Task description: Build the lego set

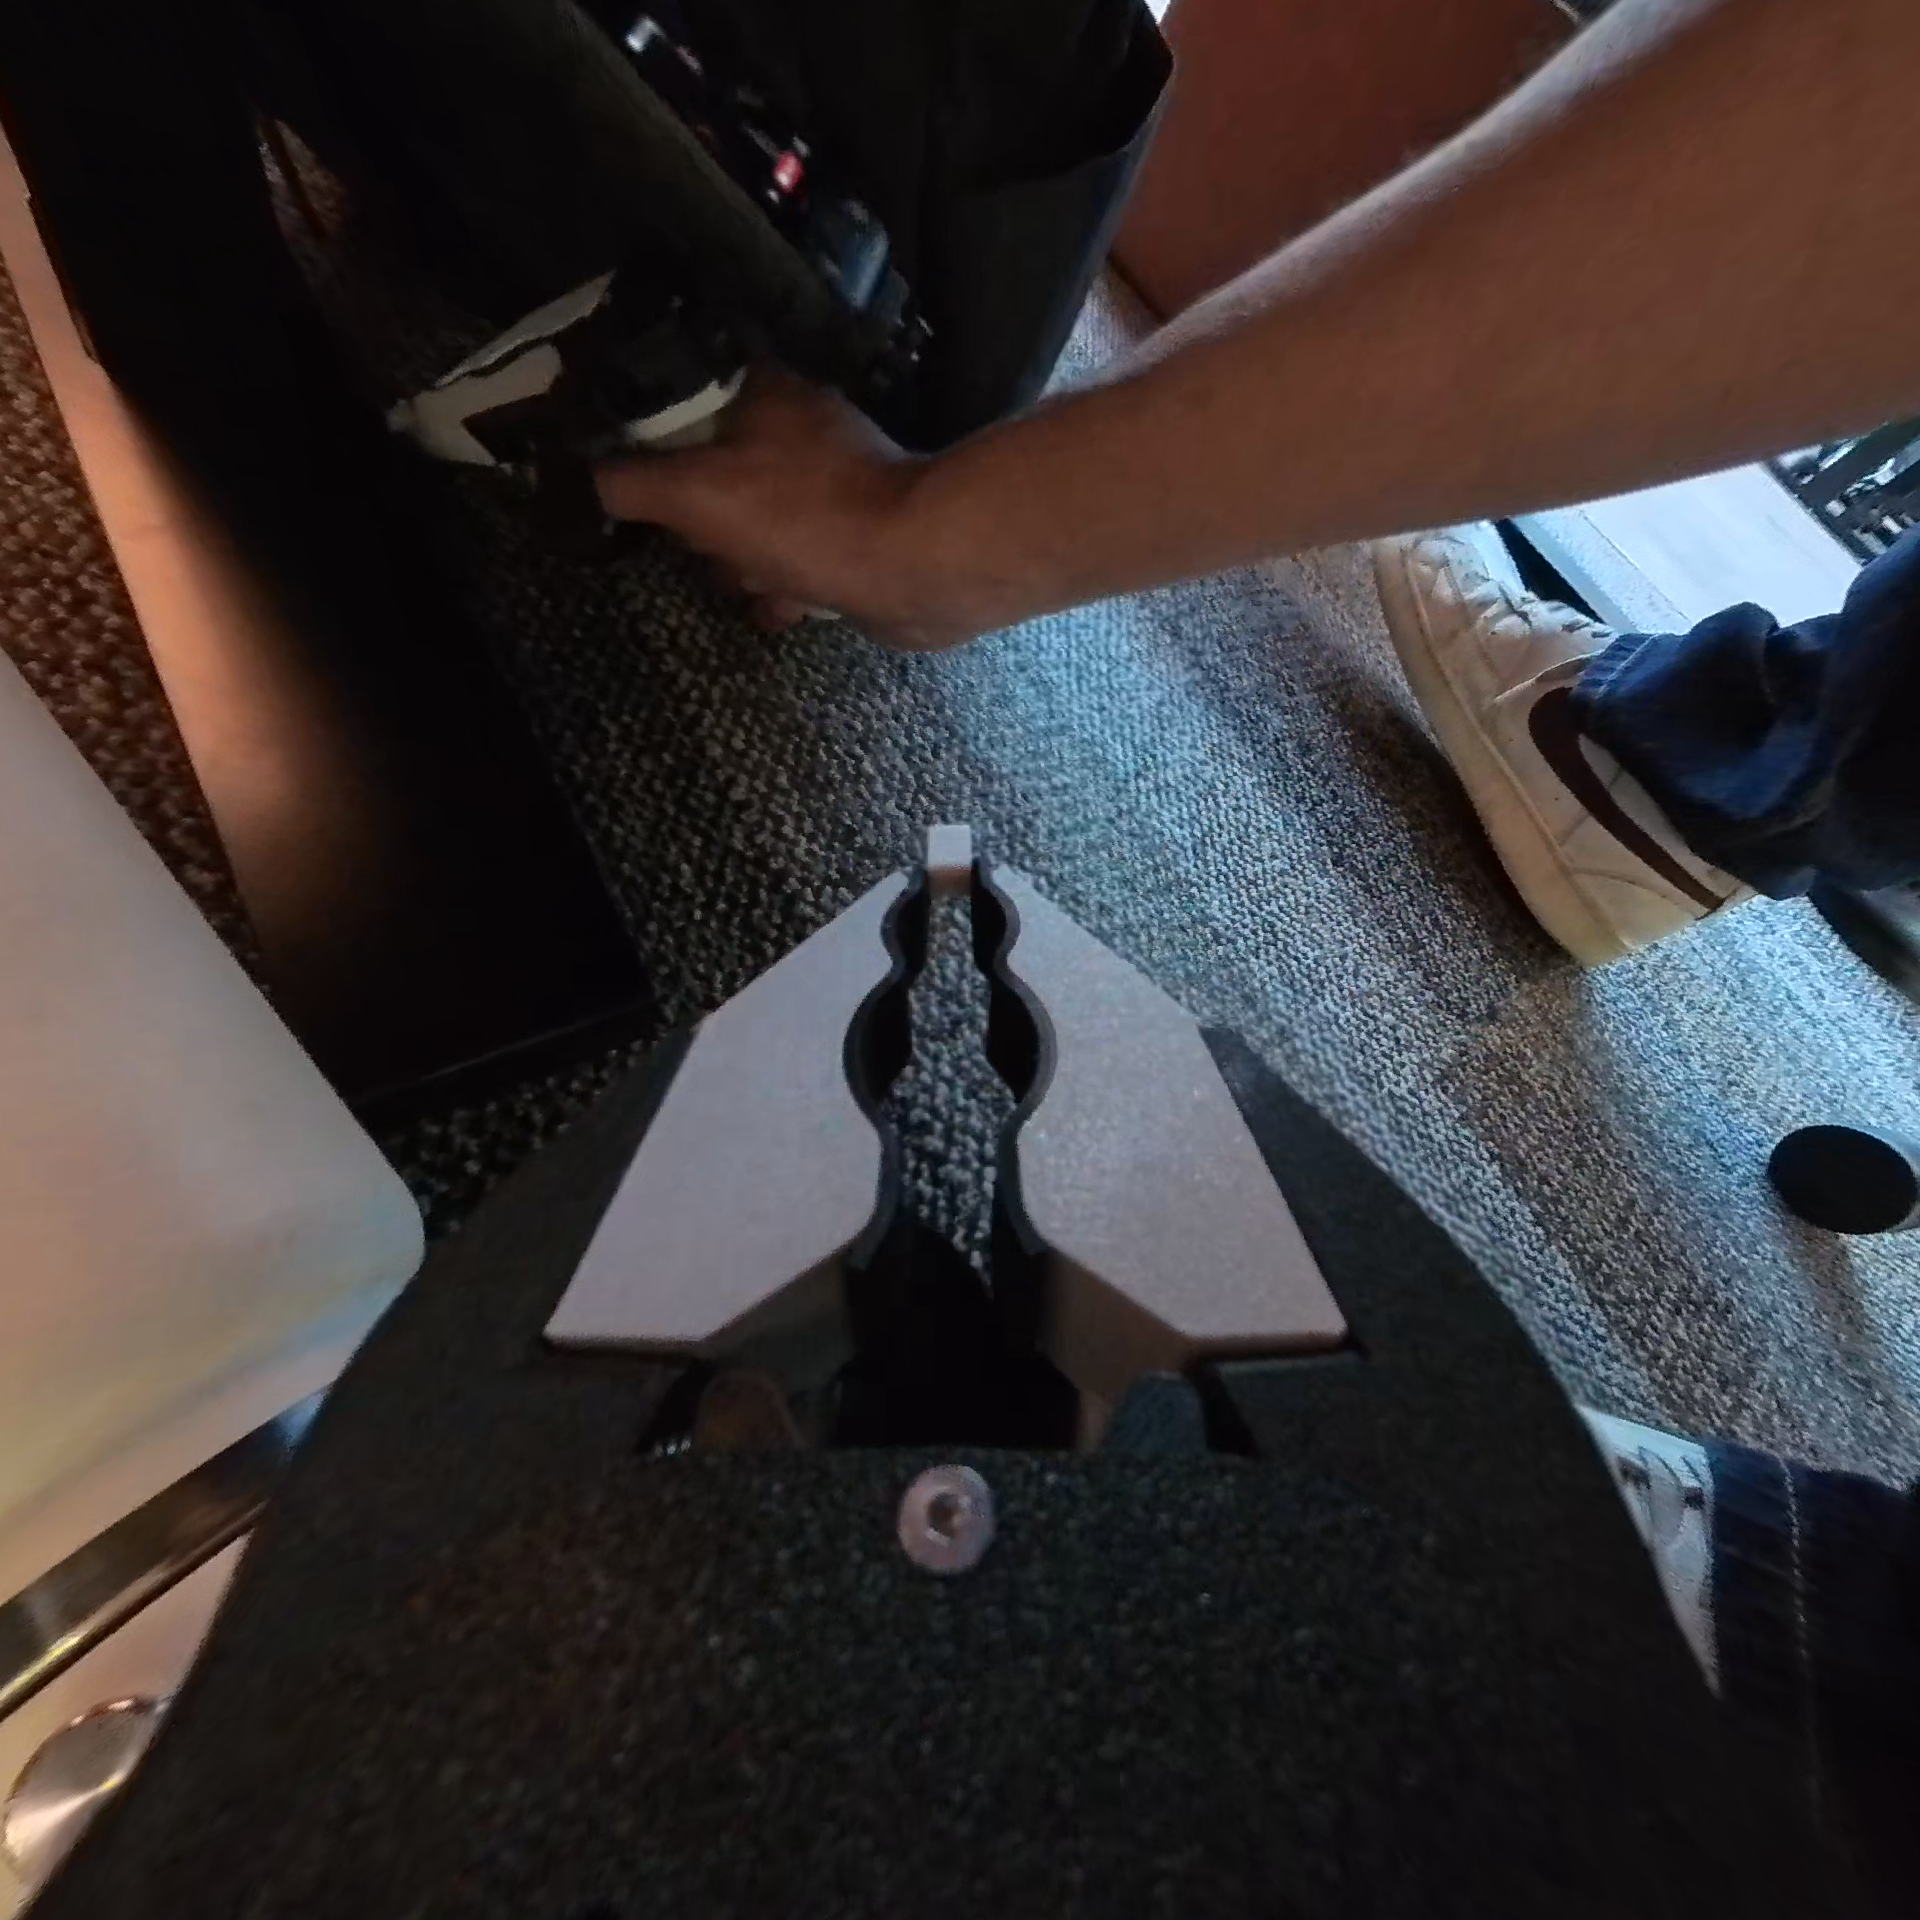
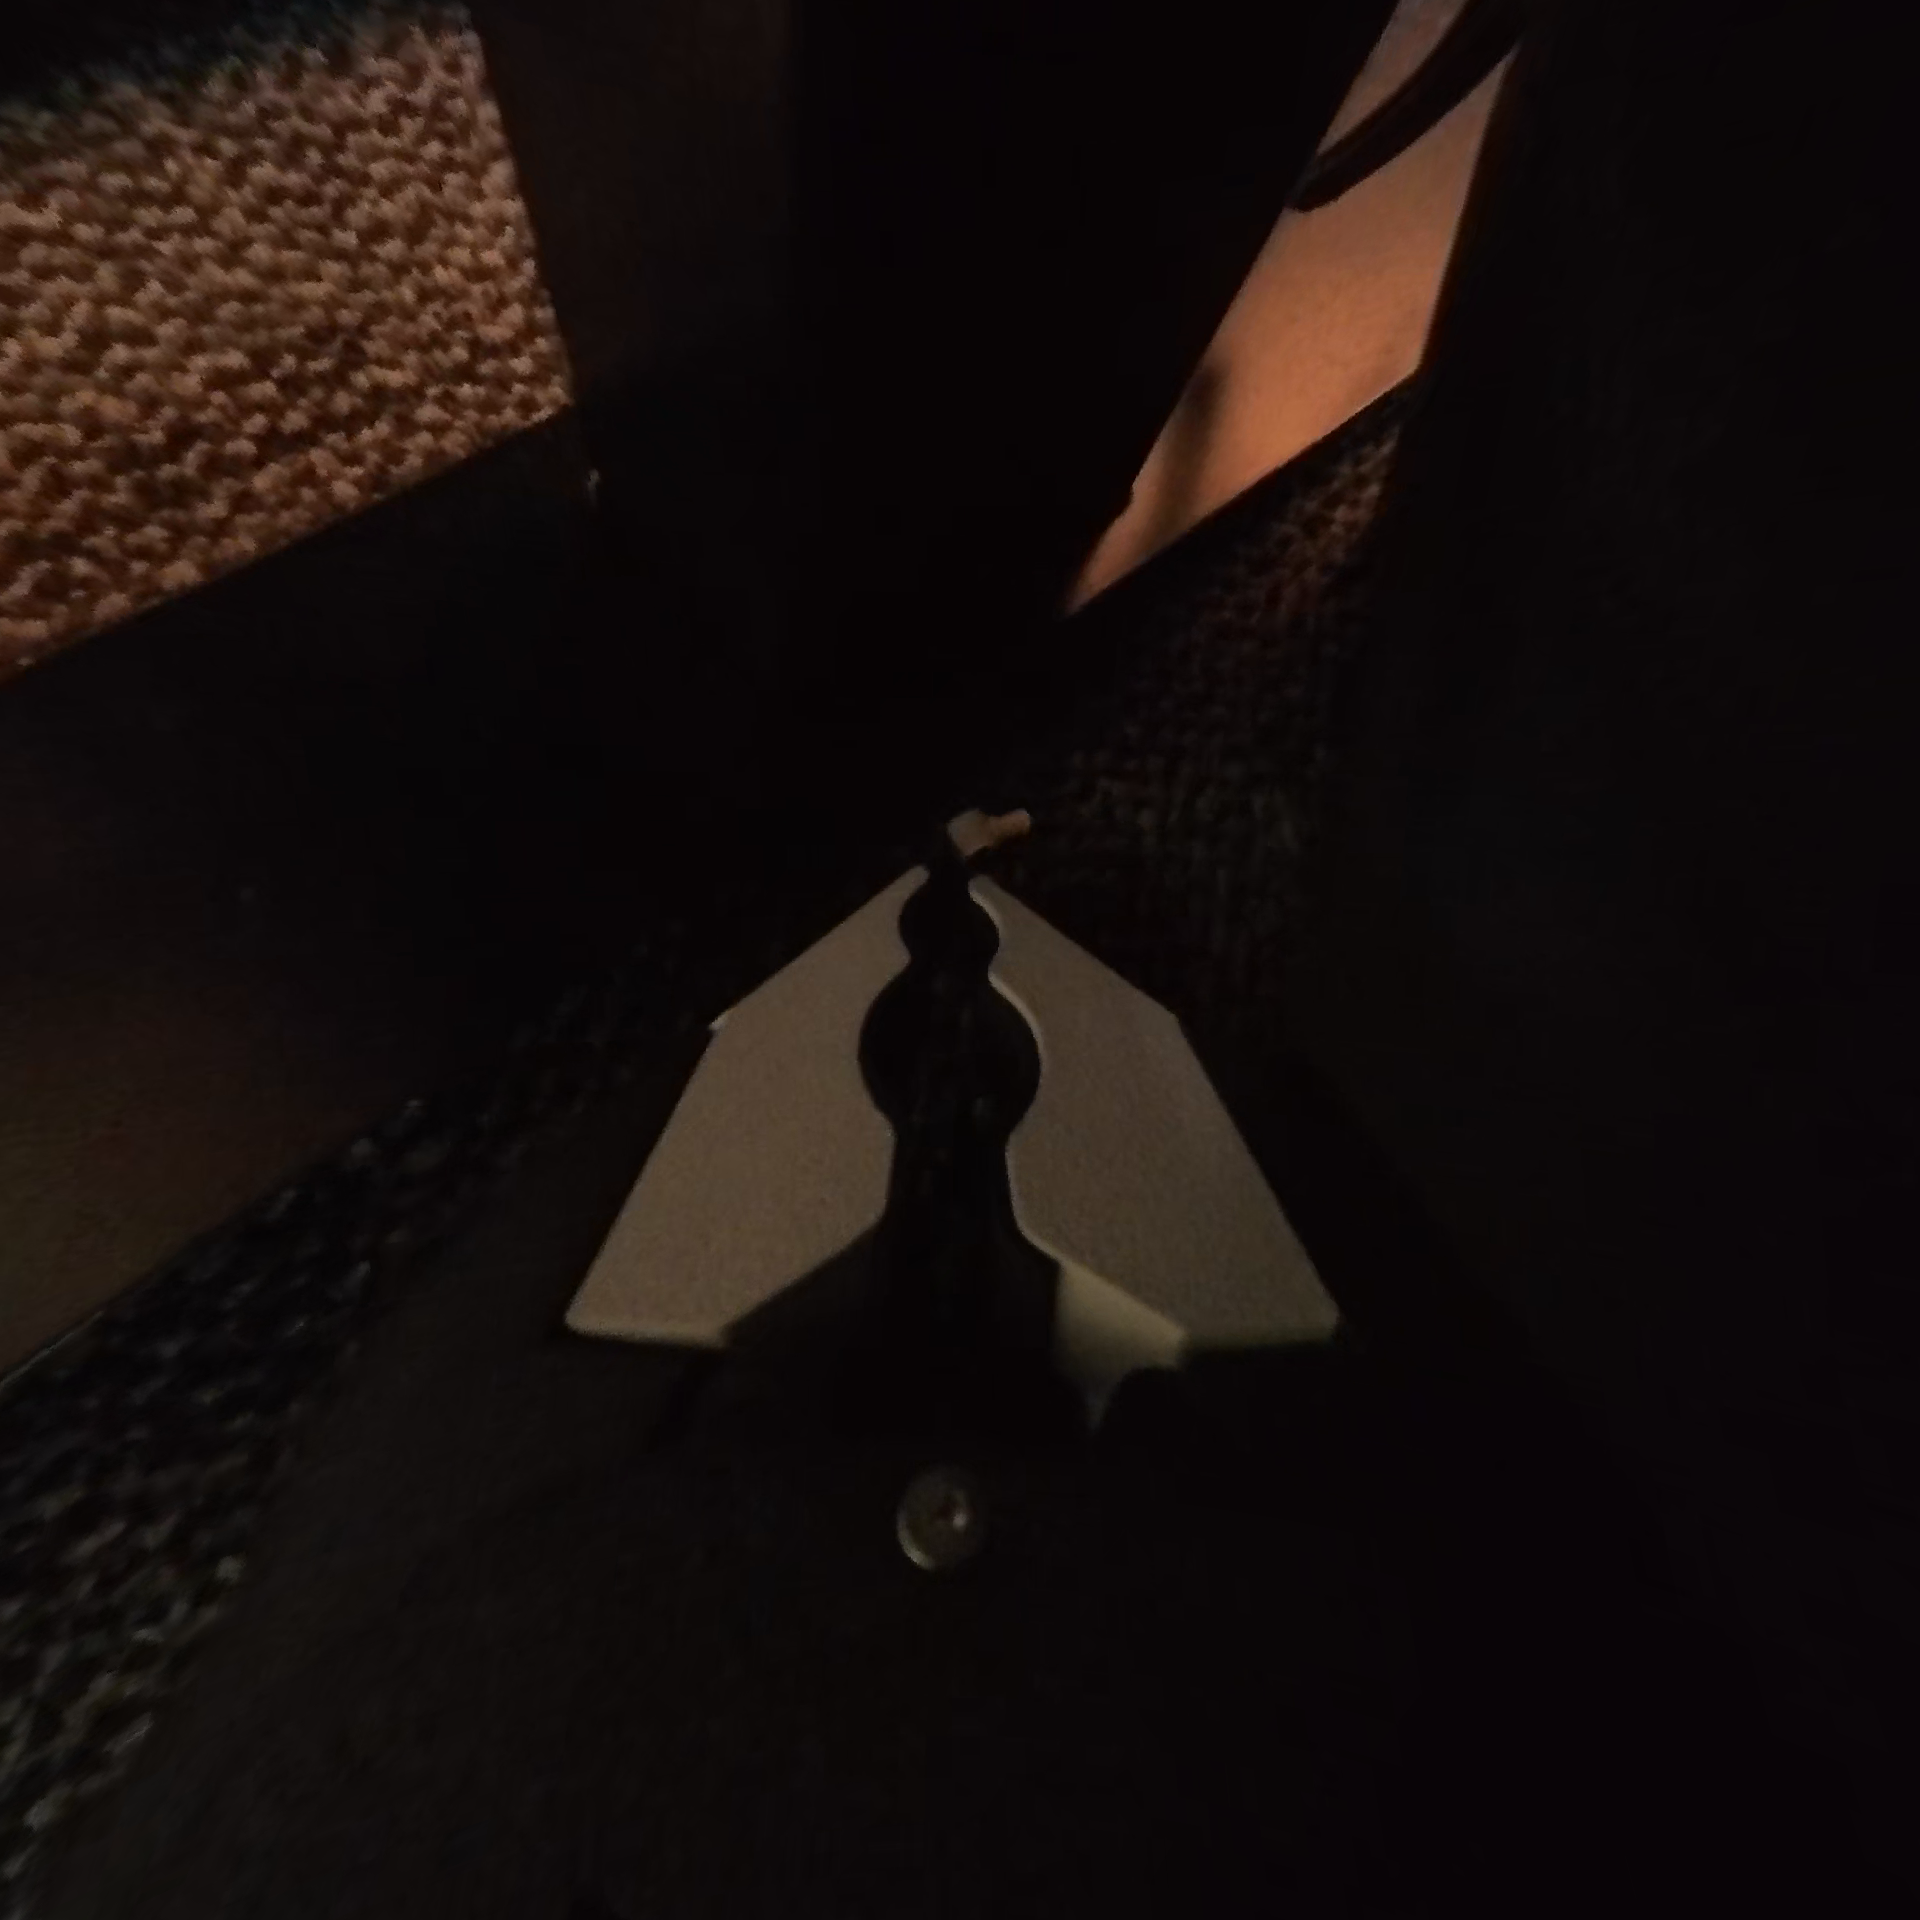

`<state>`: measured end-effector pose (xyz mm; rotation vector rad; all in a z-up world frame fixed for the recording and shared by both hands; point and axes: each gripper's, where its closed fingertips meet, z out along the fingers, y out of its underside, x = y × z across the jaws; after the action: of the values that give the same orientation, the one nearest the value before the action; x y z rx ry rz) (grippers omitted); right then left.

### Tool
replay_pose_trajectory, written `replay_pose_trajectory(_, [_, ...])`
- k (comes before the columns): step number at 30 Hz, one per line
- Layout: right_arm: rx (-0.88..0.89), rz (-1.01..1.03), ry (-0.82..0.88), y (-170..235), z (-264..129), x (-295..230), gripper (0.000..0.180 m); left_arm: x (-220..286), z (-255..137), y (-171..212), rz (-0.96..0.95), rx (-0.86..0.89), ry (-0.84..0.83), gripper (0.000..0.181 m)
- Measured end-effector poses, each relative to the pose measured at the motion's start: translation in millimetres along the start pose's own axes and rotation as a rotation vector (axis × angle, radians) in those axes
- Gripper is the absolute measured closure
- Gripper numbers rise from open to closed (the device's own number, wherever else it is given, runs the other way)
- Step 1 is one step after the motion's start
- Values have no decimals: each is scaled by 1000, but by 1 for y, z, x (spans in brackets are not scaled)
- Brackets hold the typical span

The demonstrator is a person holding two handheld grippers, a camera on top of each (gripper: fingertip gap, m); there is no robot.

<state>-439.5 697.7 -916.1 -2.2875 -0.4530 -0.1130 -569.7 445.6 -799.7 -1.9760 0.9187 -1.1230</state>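
In the left wrist view my left gripper points down at the speckled carpet. It is shut on a small white lego piece that sticks out past its tips. A bare arm reaches across to the upper left, and its hand holds the other tool's black body low beside dark furniture. The right wrist view is very dark. There my right gripper is shut on a small pale lego piece with a short peg pointing right.
A dark furniture panel stands on the carpet at left, next to a white rounded surface with a chrome leg. A white shoe and dark trouser leg are at right, and a black round foot lower right.
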Motion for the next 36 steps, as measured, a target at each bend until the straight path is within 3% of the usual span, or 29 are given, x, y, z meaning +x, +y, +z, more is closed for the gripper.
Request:
replay_pose_trajectory(4, [61,-57,20,-6,-8,-3,176,-4,-5,-2,7,12,-36,177])
replay_pose_trajectory(6, [10,-44,61,0,0,4,149,-4,-9,-2,-5,24,-41,177])
replay_pose_trajectory(13, [-2,-37,16,-11,14,0,165,0,-14,3,-6,15,-50,177])
replay_pose_trajectory(20, [-4,-41,-34,2,-7,-9,172,18,-24,0,9,40,-118,177])
replay_pose_trajectory(30, [116,-79,-170,21,-145,-51,173,73,-51,-14,10,46,-194,177])
replay_pose_trajectory(36, [85,-20,-229,51,-264,-63,173,103,-63,-40,-128,67,-211,176])
